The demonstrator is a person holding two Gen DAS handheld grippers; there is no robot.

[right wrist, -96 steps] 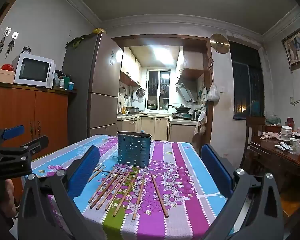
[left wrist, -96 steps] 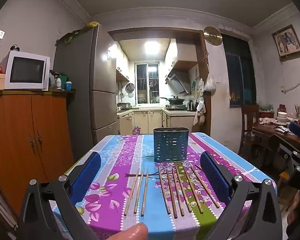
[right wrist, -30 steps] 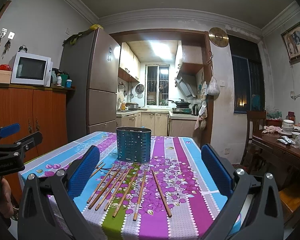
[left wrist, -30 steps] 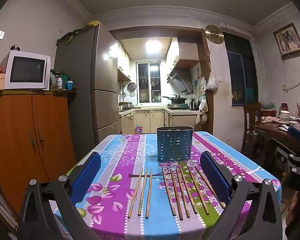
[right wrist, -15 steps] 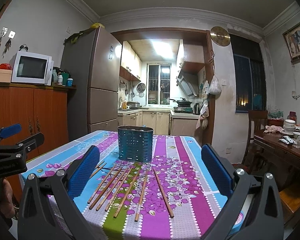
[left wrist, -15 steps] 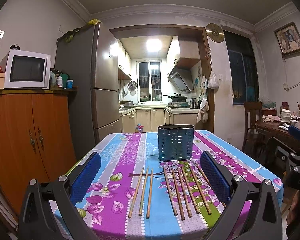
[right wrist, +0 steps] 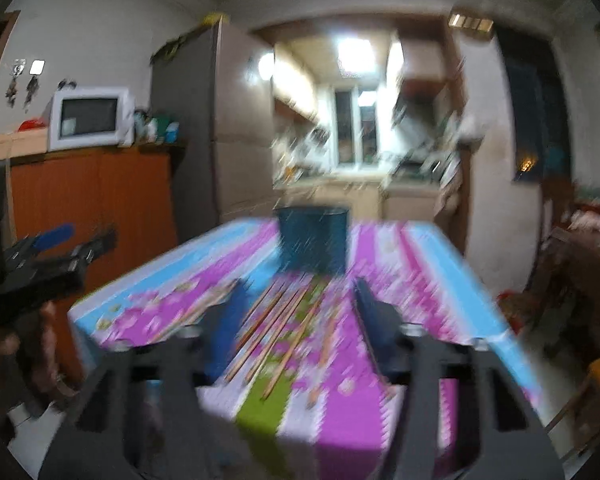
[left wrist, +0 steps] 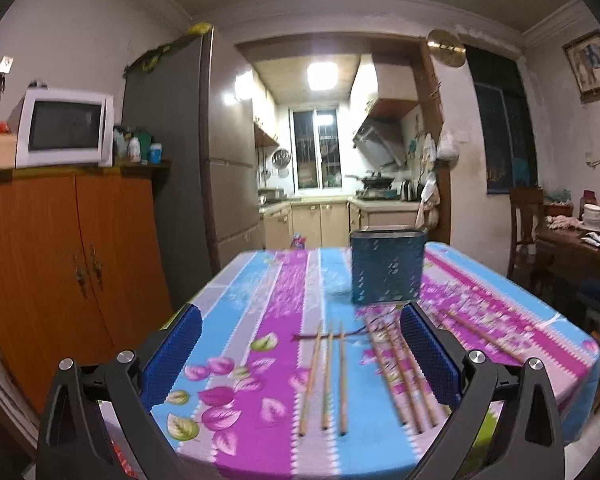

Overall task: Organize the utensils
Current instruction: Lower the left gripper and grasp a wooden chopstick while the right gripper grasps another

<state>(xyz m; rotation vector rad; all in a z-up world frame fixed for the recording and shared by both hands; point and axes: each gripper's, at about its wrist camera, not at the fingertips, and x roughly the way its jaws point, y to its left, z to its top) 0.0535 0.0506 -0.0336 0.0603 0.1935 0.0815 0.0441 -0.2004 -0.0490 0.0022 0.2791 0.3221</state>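
Left gripper (left wrist: 300, 354): seen from the left wrist, jaws spread wide and holding nothing, poised over the near edge of the table (left wrist: 256, 300).
Blue pads (left wrist: 172, 354): one at each side of the view, framing the near chopsticks.
Chopsticks (left wrist: 328, 376): three lie side by side between the pads, pointing toward the holder; a further group lies just to their right, partly behind the right-hand pad, and one more stick sits farther right on the cloth.
Utensil holder (left wrist: 387, 267): dark blue, perforated, upright near the table's far end, beyond the chopsticks.
Room: a white microwave (left wrist: 64, 133) tops an orange cabinet (left wrist: 68, 268) at left; a grey fridge (left wrist: 188, 160) stands beside it.
Right gripper (right wrist: 298, 320): seen from the right wrist, badly blurred; jaws parted with nothing between them, above the near table edge.
Chopsticks, right view (right wrist: 278, 328): fanned out on the cloth between the jaws.
Utensil holder, right view (right wrist: 312, 238): upright behind the chopsticks.
Left gripper, right view (right wrist: 76, 246): at far left, off the table's side.
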